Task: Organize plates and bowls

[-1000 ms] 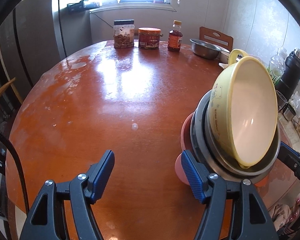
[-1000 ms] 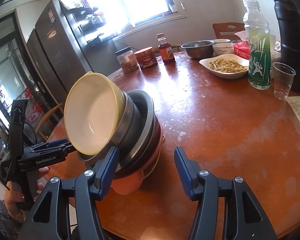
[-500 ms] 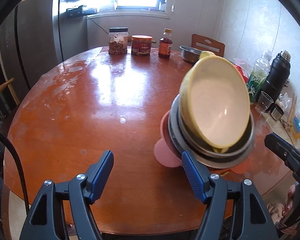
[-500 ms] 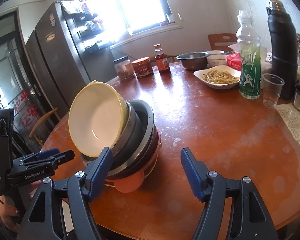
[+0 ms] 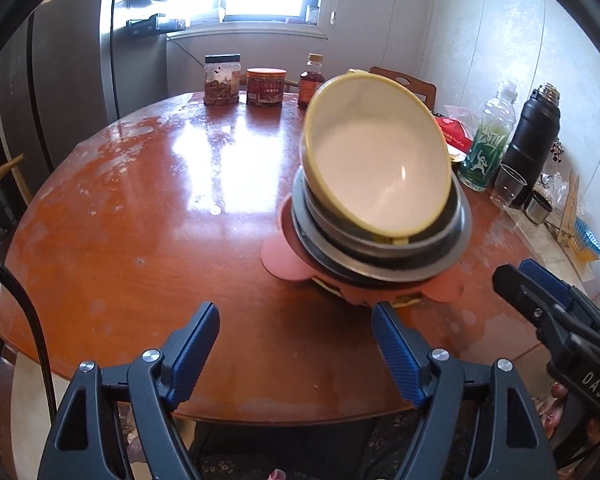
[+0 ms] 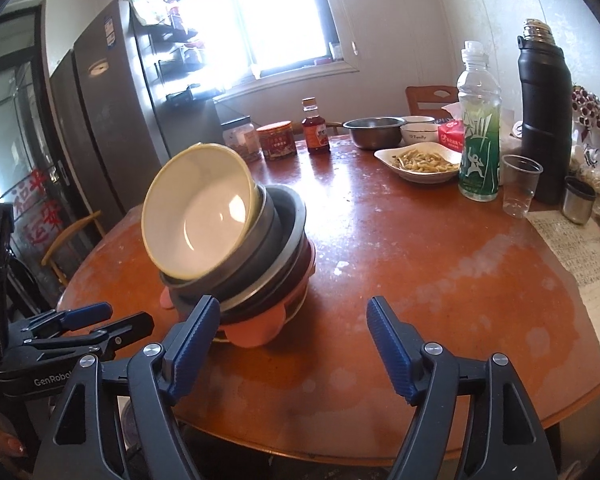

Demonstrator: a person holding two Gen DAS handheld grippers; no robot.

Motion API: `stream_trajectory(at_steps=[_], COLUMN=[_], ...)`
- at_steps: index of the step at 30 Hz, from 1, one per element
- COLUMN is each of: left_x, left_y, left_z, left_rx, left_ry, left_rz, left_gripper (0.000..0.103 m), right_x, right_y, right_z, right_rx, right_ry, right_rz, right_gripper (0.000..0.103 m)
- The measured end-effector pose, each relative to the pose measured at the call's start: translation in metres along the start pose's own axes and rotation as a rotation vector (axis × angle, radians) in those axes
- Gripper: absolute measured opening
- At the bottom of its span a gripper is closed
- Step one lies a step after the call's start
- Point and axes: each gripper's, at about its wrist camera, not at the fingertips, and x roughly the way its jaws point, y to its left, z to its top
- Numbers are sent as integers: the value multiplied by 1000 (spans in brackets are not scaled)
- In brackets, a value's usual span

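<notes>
A leaning stack of dishes stands on the round wooden table [image 5: 148,208]. On top, a yellow bowl [image 5: 376,160] [image 6: 198,210] tilts toward the table's near edge; under it lie steel bowls [image 5: 384,256] [image 6: 276,248] and a pink plate with ear-like tabs [image 5: 284,256] [image 6: 256,330]. My left gripper [image 5: 296,352] hangs at the near edge, its jaws opening, nothing between them. My right gripper [image 6: 292,344] is just right of the stack, jaws opening and empty. Each gripper shows in the other's view, the right gripper [image 5: 540,288] and the left gripper [image 6: 96,320].
At the far side stand two jars [image 5: 222,80], a sauce bottle [image 6: 315,128], a steel bowl [image 6: 374,131], a small white bowl and a dish of noodles [image 6: 420,162]. A green bottle [image 6: 479,144], plastic cup [image 6: 520,184], black flask [image 6: 544,120] and papers [image 6: 576,248] sit at the right.
Both grippers have drawn back from the stack toward the table's near edge and their jaws have widened. The stack stays put, now free of both grippers.
</notes>
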Motion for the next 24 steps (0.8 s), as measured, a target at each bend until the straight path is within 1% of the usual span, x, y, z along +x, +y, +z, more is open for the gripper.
stream_trajectory(at_steps=[1,5,9,11,14,18,24], left_x=[0,1,-2,-3,-3,-3,-2], left_y=[-1,-1,0,-1,-2,-2,-2], left_z=[-3,-11,-18,-21,-26,-28,-27], left_rx=[1,0,-9,-3,-2,3,1], left_ry=[4,14,14,18,29,35,37], left_rz=[-5,24,25,33,27,24,20], left_gripper=[79,79,80,80,80,80,80], right_x=[-1,-4,-5,-7,-5,-8,-4], right_y=[2,8,15,19,20,20,24], right_z=[-4,-16,-24,-28,-29,-31,-35], right_rx=[-9,-48,-61,-64,-59,-56,-60], right_ry=[1,3,11,-1,10,-4,20], right_rz=[-6,-31,-28,-39,-30,-41,-41], right_gripper=[77,77,78,78,78,78,78])
